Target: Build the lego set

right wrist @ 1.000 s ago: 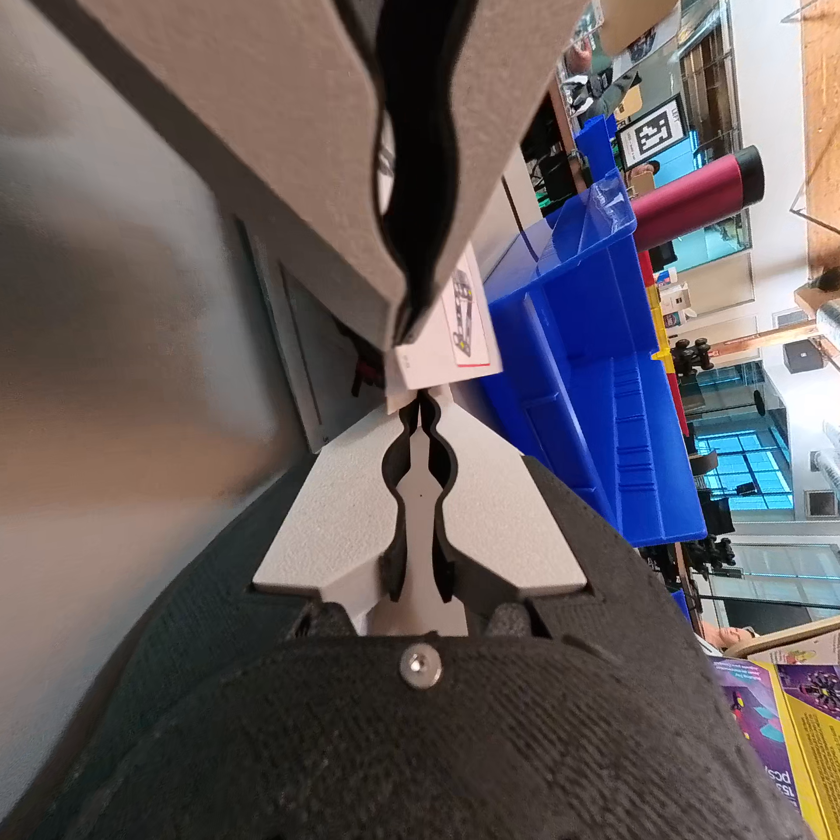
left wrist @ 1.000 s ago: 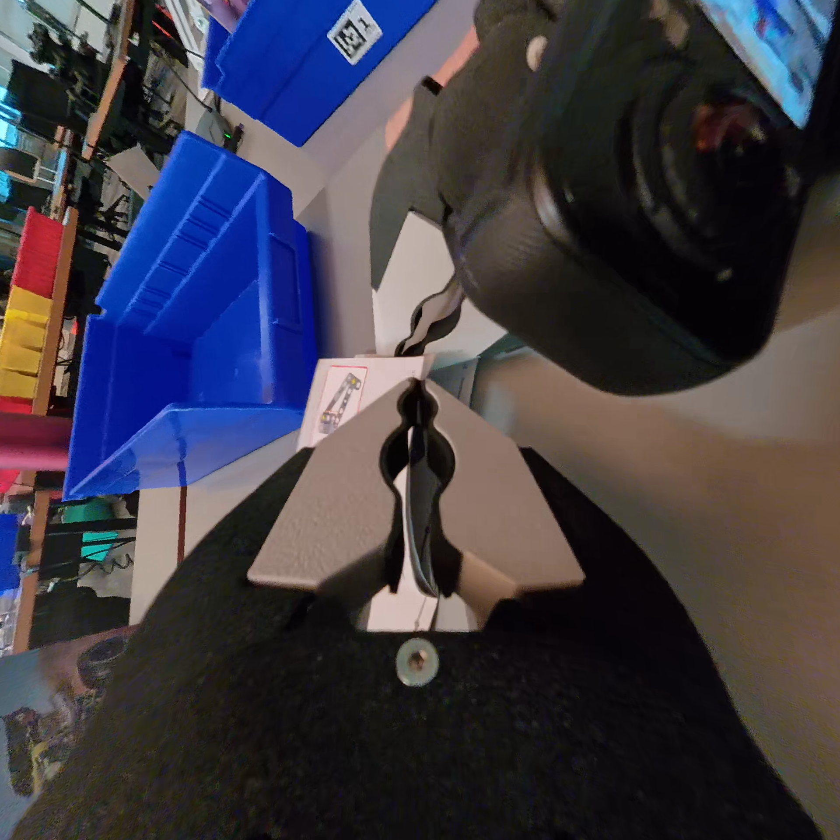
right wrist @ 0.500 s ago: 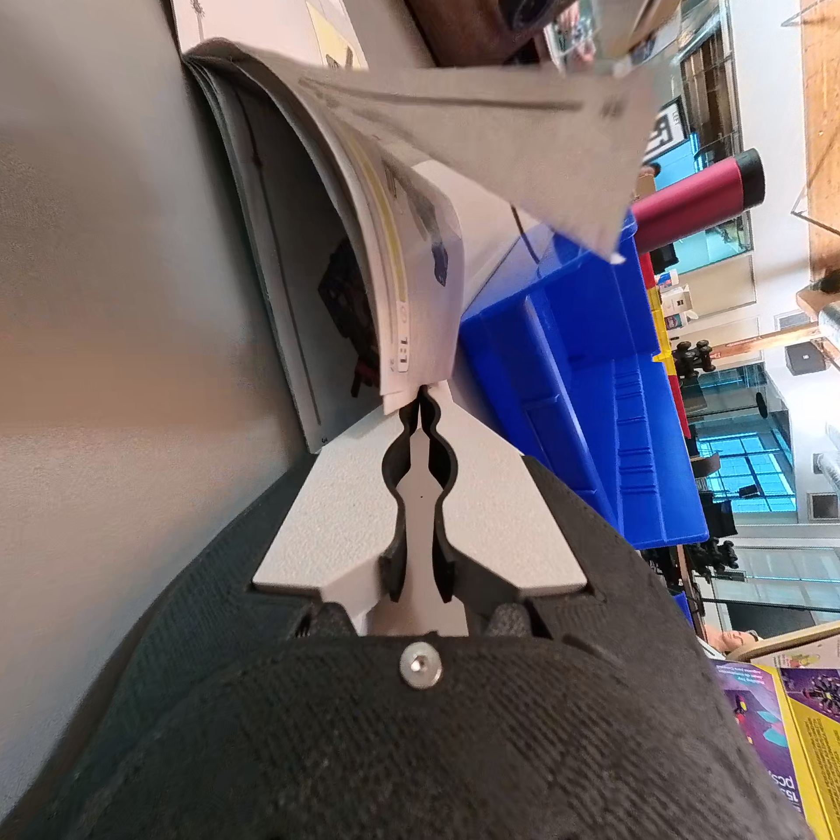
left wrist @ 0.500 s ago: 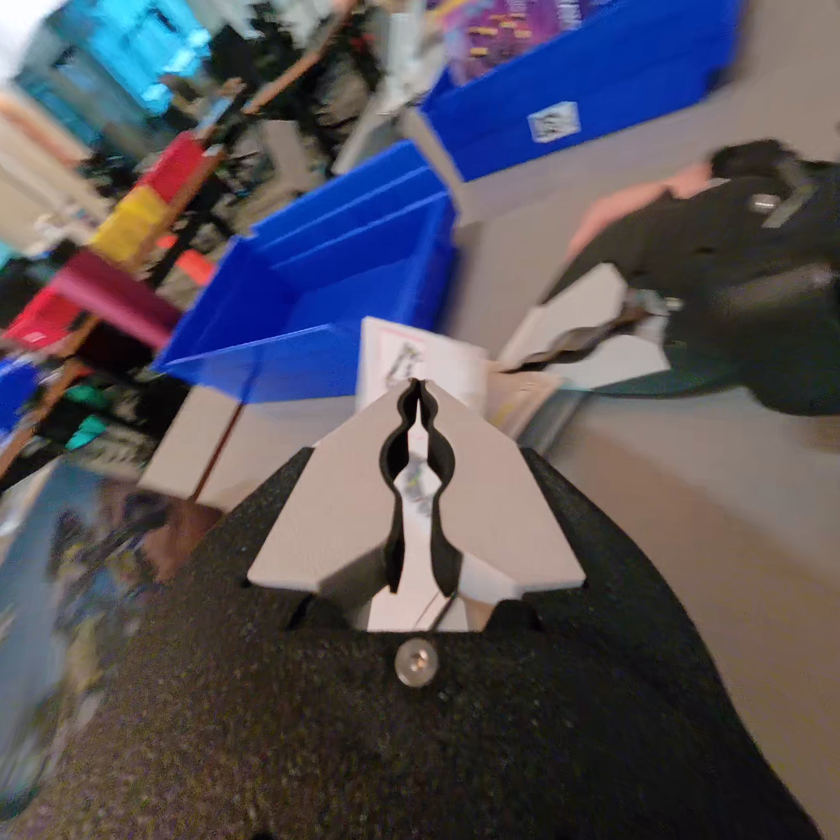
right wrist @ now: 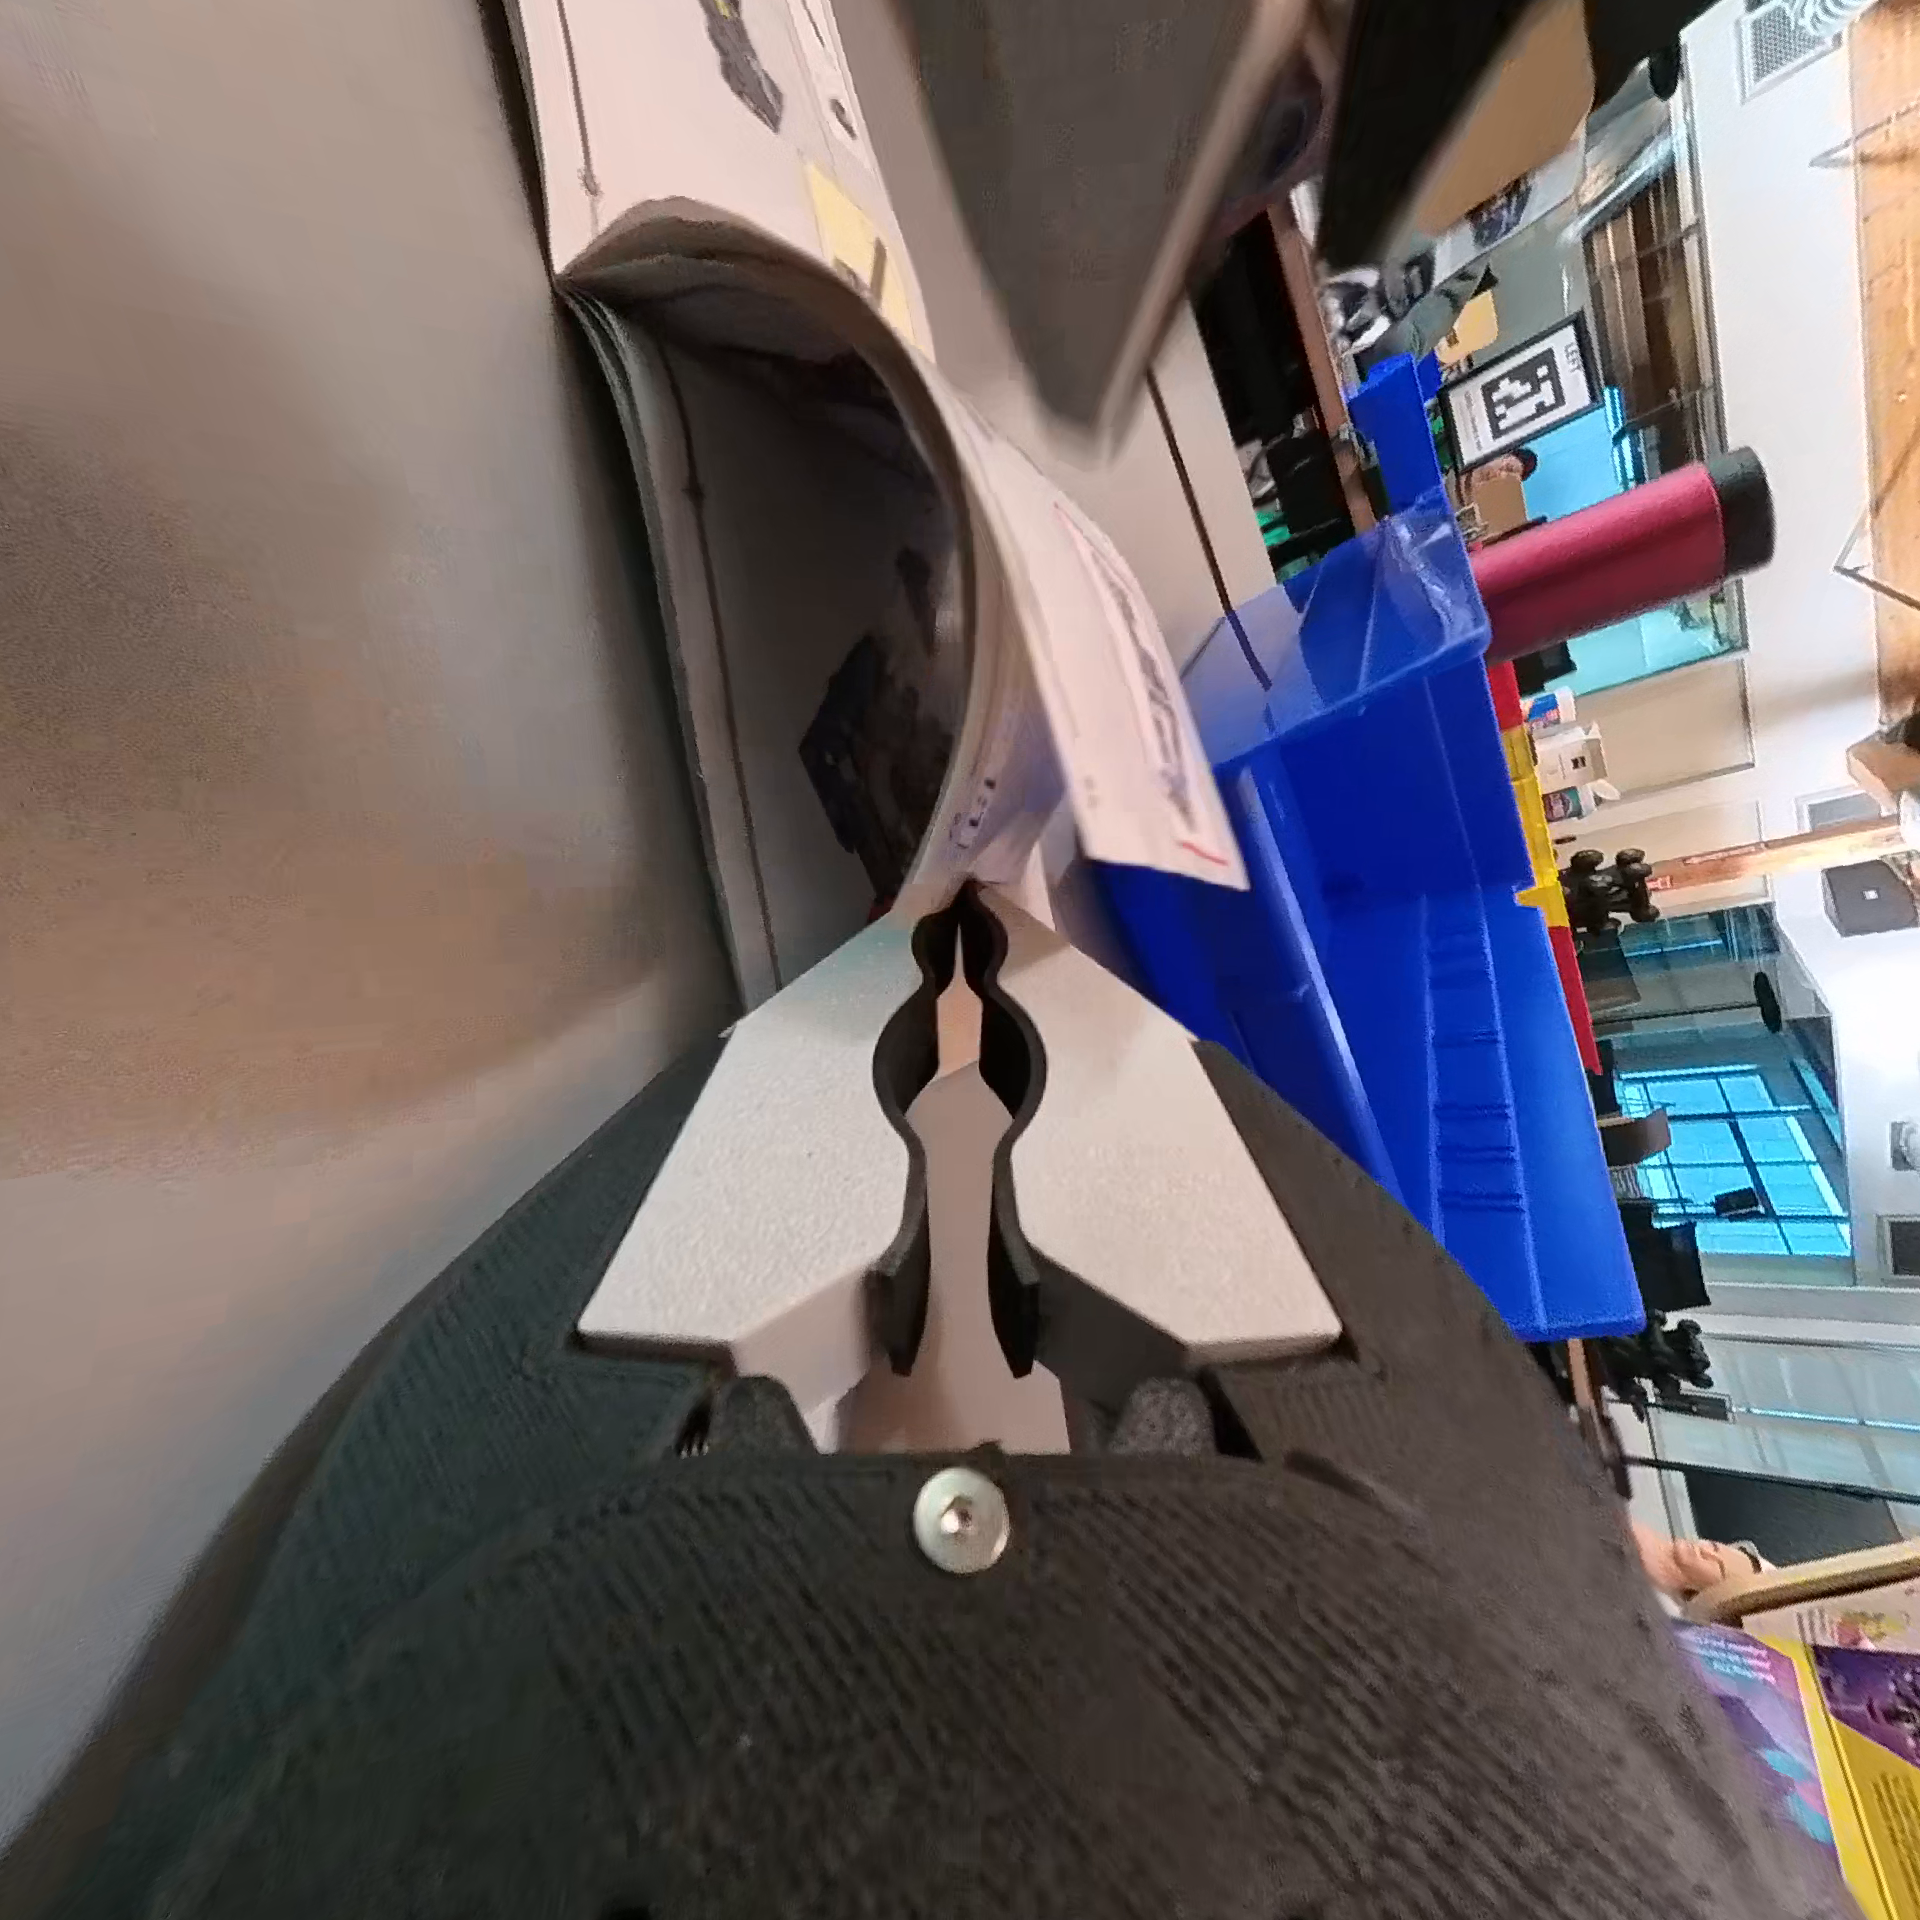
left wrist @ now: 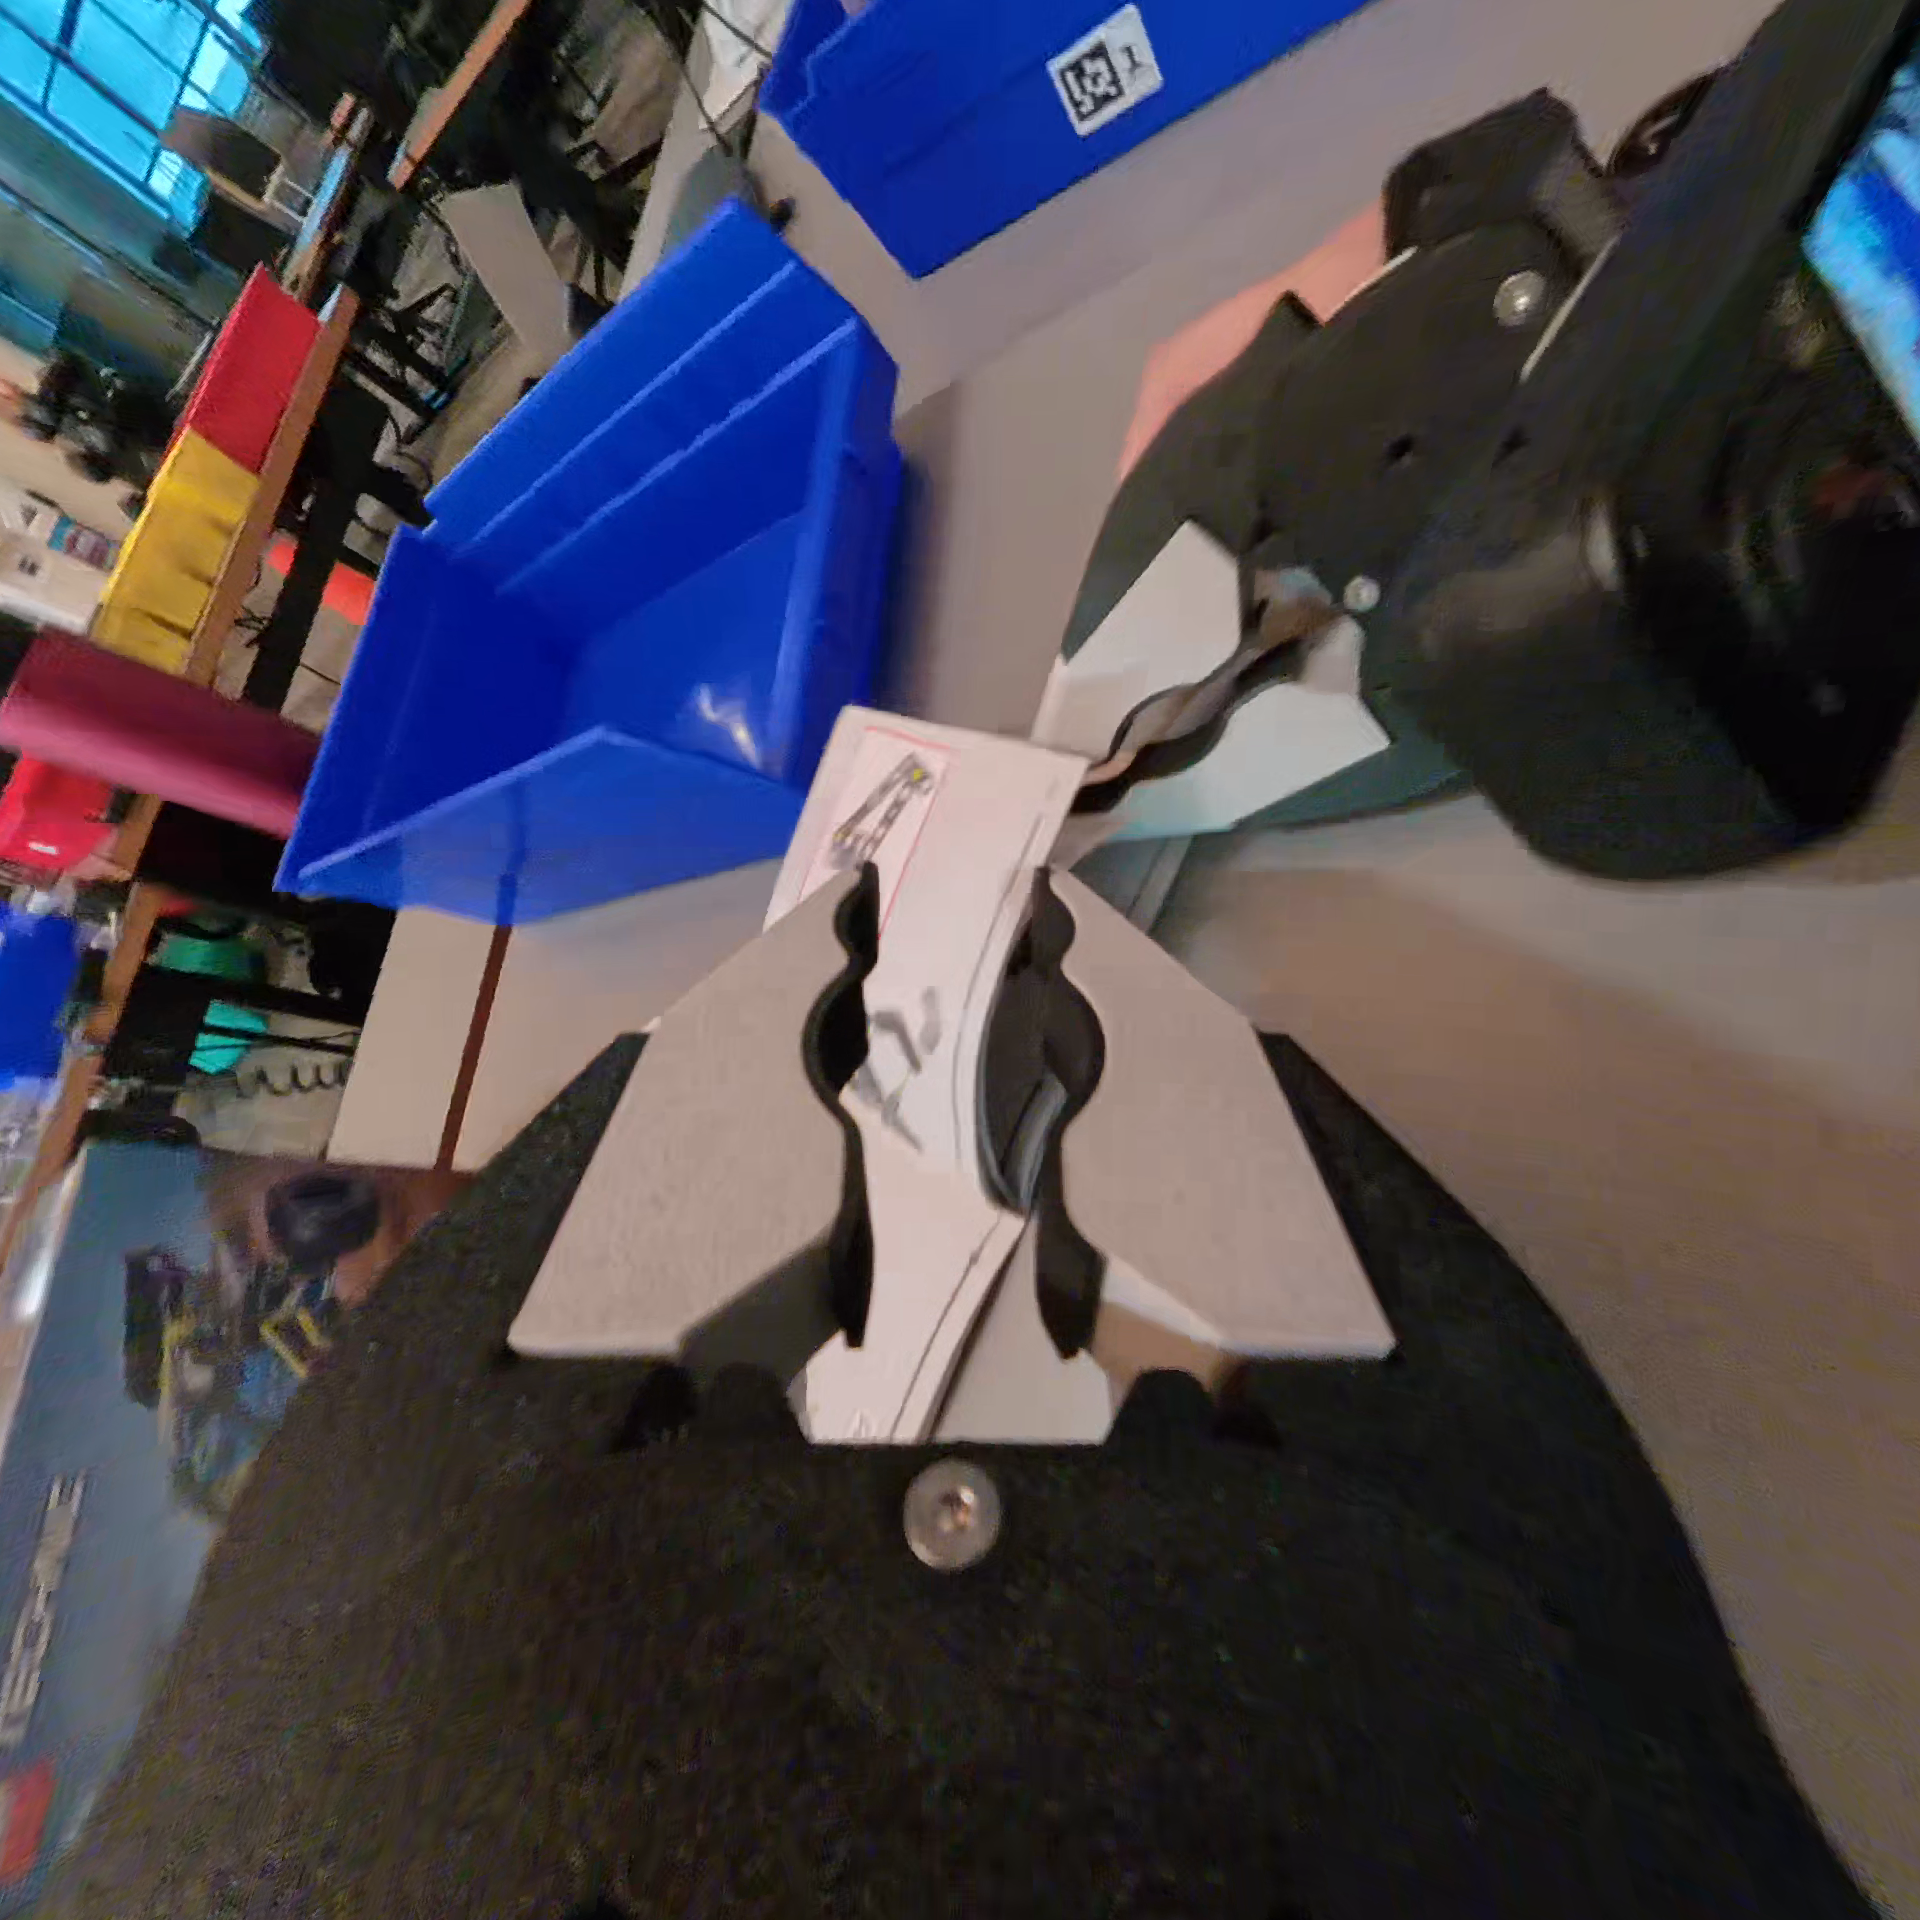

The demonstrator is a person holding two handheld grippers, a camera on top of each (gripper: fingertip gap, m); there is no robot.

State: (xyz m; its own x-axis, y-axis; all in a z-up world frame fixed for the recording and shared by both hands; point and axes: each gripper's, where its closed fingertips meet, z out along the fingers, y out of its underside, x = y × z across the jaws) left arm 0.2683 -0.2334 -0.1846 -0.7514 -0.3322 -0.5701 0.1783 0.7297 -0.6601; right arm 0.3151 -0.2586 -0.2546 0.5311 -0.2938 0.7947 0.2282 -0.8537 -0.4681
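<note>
Left wrist view: the left gripper (left wrist: 951,883) has its jaws spread apart, with the loose pages of a white booklet (left wrist: 935,831) standing between the fingers (left wrist: 727,1091); neither pad clearly presses on the paper. The booklet lies on the grey bench (left wrist: 1558,1143), just beside the near corner of a blue bin (left wrist: 623,623). Its long axis runs away from this gripper toward the right gripper (left wrist: 1174,748), whose closed tips pinch the pages' far edge. A second blue bin (left wrist: 987,125) with a square coded sticker sits toward the bench's far edge. The booklet's printed drawings are too blurred to read.

Right wrist view: the right gripper (right wrist: 966,914) is clenched on the edge of the booklet (right wrist: 1039,623), whose pages arch up from the spine lying on the bench (right wrist: 312,727). The blue bin (right wrist: 1455,935) lies just beside it, and a maroon flask (right wrist: 1621,540) stands beyond the bin.
</note>
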